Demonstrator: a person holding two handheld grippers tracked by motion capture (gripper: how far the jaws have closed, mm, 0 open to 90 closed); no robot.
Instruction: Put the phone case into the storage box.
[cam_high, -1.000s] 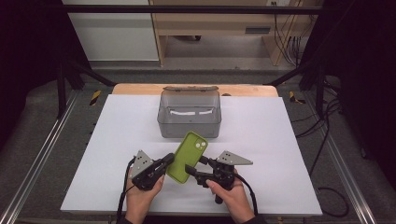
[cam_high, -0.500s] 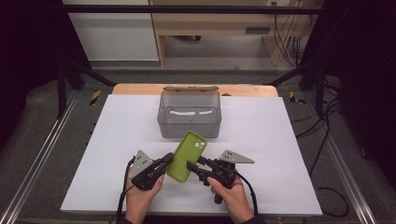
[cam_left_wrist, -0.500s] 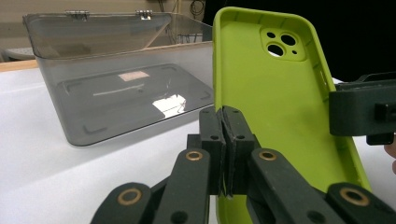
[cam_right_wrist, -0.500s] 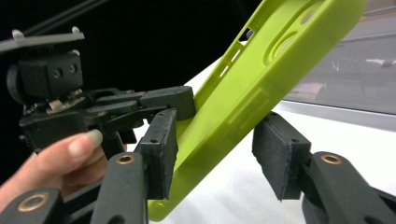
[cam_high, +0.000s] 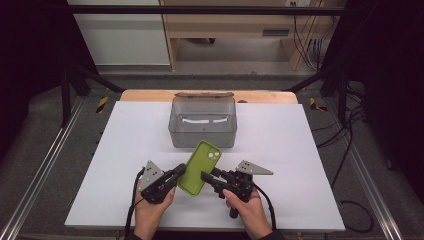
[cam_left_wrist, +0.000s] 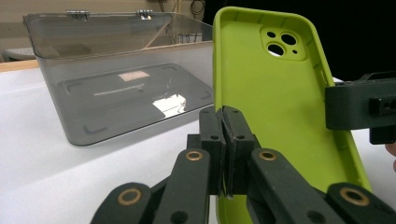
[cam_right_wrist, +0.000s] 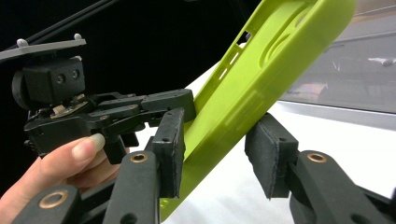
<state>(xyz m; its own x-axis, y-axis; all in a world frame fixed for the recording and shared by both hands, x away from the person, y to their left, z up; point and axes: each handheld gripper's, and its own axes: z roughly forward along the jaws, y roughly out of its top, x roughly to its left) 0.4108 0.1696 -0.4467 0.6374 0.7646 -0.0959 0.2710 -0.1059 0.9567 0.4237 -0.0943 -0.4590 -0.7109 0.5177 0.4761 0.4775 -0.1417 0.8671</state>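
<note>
The green phone case (cam_high: 199, 166) is held up above the bench (cam_high: 310, 150), just in front of the grey plastic box (cam_high: 202, 122). The left tongs (cam_left_wrist: 225, 140) are pinched fully on its side rim. The right tongs (cam_right_wrist: 215, 154) have just been closing around the opposite edge; 1 pad touches it, the other pad is not yet on it. The case looks light, soft and bendable, so the thin rims are the best places to hold. The box stands open with only a white label visible at its bottom.
</note>
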